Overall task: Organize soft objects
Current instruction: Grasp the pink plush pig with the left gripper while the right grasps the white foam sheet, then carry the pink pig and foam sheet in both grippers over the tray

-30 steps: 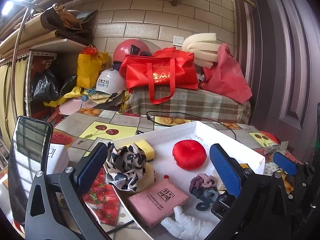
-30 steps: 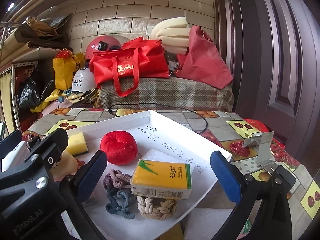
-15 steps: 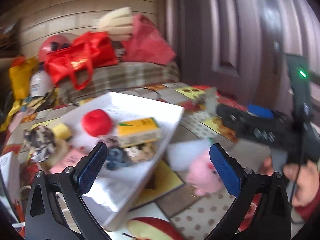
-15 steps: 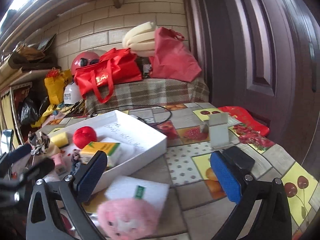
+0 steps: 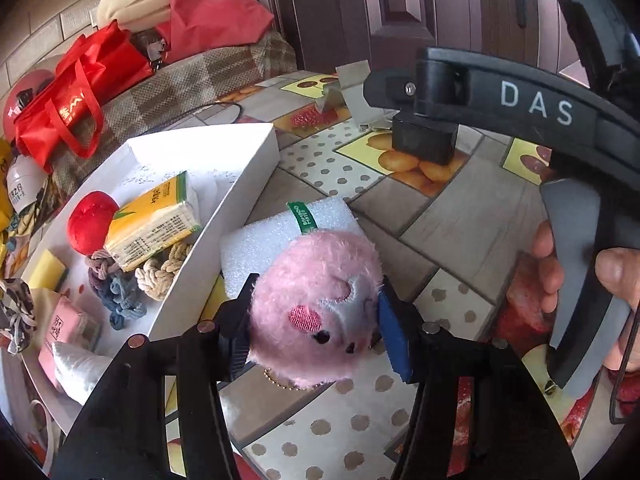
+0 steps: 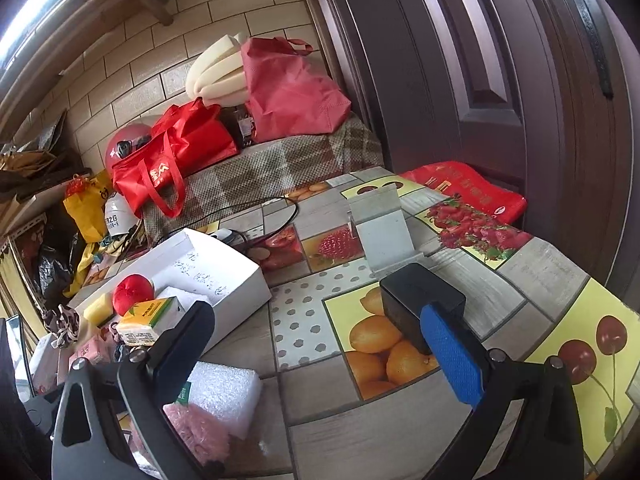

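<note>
My left gripper (image 5: 316, 320) has its fingers clenched on the pink plush toy (image 5: 316, 308), just beside the white box (image 5: 224, 208); the right gripper (image 6: 320, 344) hangs released. The squashy fur may slip, I think, or snag the foam block (image 5: 272, 240).

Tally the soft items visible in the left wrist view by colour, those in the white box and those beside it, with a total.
Pink: 2, plush toy in the left gripper, tissue pack
Red: 1, plush ball
Yellow: 2, tissue pack, sponge
White: 2, foam block, plush figure
Rope knots: 3, mauve, blue, beige
Patterned scrunchie: 1
Total: 11
</note>
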`<state>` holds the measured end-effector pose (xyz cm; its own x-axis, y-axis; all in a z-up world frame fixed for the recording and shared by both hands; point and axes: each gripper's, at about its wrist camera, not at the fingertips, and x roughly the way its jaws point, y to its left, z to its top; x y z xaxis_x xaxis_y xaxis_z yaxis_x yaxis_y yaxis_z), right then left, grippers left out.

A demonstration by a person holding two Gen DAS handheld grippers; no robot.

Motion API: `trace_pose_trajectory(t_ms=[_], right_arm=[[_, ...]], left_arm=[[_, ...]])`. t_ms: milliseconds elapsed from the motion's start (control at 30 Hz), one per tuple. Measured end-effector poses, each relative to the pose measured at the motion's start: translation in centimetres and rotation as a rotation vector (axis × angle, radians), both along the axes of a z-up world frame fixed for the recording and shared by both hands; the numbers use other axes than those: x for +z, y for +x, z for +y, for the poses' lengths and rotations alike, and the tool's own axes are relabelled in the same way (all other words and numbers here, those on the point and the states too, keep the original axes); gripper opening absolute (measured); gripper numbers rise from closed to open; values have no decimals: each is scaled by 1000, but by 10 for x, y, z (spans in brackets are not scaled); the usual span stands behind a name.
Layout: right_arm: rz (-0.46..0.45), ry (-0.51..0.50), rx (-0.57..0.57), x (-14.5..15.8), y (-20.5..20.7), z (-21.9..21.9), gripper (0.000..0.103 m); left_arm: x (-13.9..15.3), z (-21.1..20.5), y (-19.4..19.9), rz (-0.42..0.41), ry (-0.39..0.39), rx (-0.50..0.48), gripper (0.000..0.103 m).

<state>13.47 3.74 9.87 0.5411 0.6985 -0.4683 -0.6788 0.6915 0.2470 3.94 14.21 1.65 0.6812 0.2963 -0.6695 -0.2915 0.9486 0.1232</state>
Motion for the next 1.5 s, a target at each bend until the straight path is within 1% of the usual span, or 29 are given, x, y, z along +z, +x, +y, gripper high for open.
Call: trace_pose_trajectory(t_ms=[67, 100, 133, 167, 233, 267, 333, 367, 433, 533, 600, 633, 667, 800, 867, 900, 967, 1000, 1100, 1167, 1233, 1333, 1400, 1500], right_arm=[[53, -4, 35, -4, 7, 3, 103], [86, -29, 76, -6, 11, 9, 103], [110, -67, 139, -9, 14, 18, 103], [114, -109, 220, -12, 13, 27, 103], [93, -165, 422, -15, 3, 44, 103], [59, -197, 500, -14, -5, 51, 103], [-47, -299, 608, -15, -22, 69, 103], [-83, -359, 665, -19, -30, 80, 103], [-137, -460, 720, -30, -40, 98, 103], [-151, -566, 771, -46, -47, 121, 103], [-117, -563, 799, -50, -47, 124, 101], [-95, -555, 798, -50, -46, 124, 92], [-71, -540, 795, -49, -44, 121, 86], [-63, -526, 770, -48, -48, 103, 84], [-43, -486, 747, -43, -52, 88, 83], [-29, -453, 726, -38, -53, 80, 83], [-16, -376, 644, -27, -56, 61, 83], [2, -320, 597, -22, -57, 50, 83], [95, -169, 457, -11, -56, 24, 83], [146, -109, 399, -11, -59, 12, 84], [143, -90, 344, -14, -63, 9, 84], [103, -60, 288, -8, -65, 7, 84], [65, -53, 276, -4, -65, 10, 84], [57, -51, 279, -5, -68, 17, 84]], left_arm=[[5, 1, -18, -66, -23, 9, 55], [7, 0, -30, -94, -35, 18, 55], [9, 1, -42, -114, -46, 28, 55], [11, 1, -55, -140, -56, 34, 55], [16, -1, -80, -185, -47, 57, 55], [17, 0, -90, -200, -45, 71, 55], [18, 7, -104, -223, -67, 102, 55], [18, 12, -107, -228, -85, 118, 55], [17, 23, -111, -239, -139, 141, 55], [15, 31, -113, -244, -179, 157, 55], [16, 29, -114, -246, -176, 156, 55], [17, 27, -114, -246, -170, 155, 55], [17, 26, -115, -247, -164, 155, 55], [19, 25, -117, -256, -148, 166, 55], [20, 26, -120, -267, -138, 182, 55], [21, 26, -121, -275, -131, 193, 55], [23, 27, -125, -295, -108, 230, 55], [24, 27, -127, -305, -92, 256, 55], [28, 30, -136, -337, -43, 344, 55], [28, 33, -141, -352, -37, 381, 55], [28, 34, -144, -362, -30, 405, 55], [28, 38, -145, -363, -7, 431, 56], [28, 44, -147, -368, 13, 455, 56], [27, 54, -148, -369, 5, 490, 56]])
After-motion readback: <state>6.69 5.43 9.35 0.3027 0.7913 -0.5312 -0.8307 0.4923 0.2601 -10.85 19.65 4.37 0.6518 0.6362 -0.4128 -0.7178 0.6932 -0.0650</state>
